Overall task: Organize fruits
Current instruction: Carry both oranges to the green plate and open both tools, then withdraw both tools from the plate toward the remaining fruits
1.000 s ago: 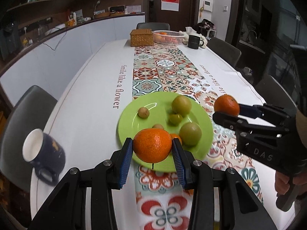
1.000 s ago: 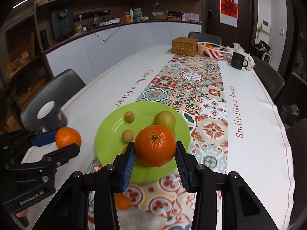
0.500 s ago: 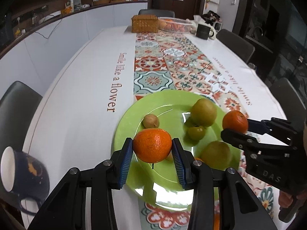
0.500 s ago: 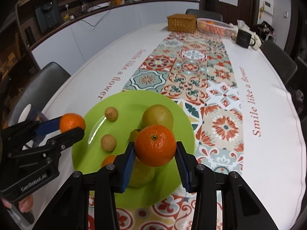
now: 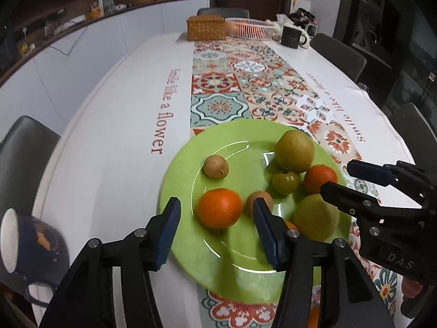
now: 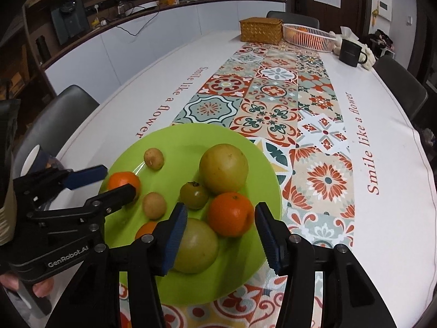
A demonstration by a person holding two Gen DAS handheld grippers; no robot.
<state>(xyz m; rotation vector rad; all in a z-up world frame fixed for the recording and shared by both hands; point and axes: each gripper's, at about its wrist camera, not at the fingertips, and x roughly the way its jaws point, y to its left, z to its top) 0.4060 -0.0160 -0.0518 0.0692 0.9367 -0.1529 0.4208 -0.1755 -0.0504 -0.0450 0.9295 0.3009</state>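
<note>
The left gripper (image 5: 217, 232) and right gripper (image 6: 221, 235) have just been opening. Each straddles, without pinching, an orange (image 5: 219, 207) (image 6: 230, 213) on the green plate (image 5: 245, 136)

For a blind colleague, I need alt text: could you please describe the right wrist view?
The right gripper, fingers just opened, stands around an orange resting on a green plate among other fruit. The left gripper does likewise around a second orange, on a table with a patterned runner.
</note>
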